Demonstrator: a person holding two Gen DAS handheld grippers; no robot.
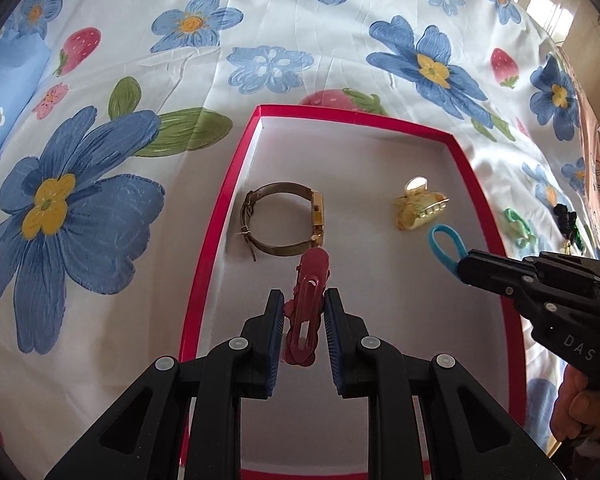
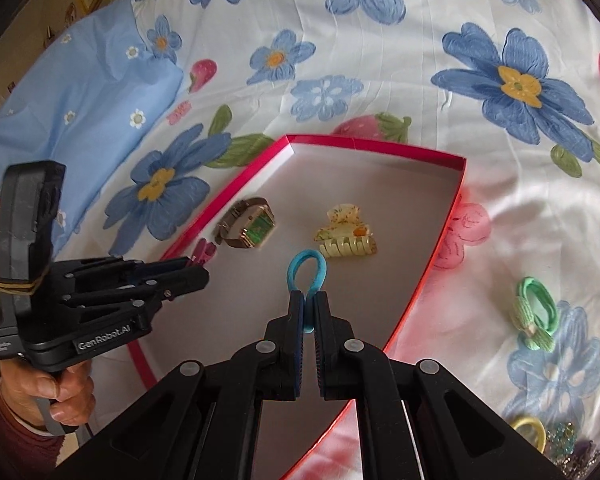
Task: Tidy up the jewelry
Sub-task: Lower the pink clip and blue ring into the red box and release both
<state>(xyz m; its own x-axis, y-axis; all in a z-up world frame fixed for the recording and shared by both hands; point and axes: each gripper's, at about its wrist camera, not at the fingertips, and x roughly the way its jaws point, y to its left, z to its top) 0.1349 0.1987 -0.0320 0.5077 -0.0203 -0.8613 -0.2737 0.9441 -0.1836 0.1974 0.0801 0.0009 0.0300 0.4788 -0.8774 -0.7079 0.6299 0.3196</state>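
red-rimmed box on flowered bedsheet, collecting pieces: watch, yellow claw clip inside. left hand-held gripper clamped on pink hair clip, right hand-held gripper pinching blue hair tie, both over box for deposit.

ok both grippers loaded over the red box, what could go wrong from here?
1. The red hair clip sits in the left gripper with its tip near the watch; lowering it further may knock the watch.
2. The blue hair tie is pinched only at its end by the right gripper; it may snag on the pads at release.
3. Both grippers crowd the red box and could collide or shift it on the soft bedsheet.
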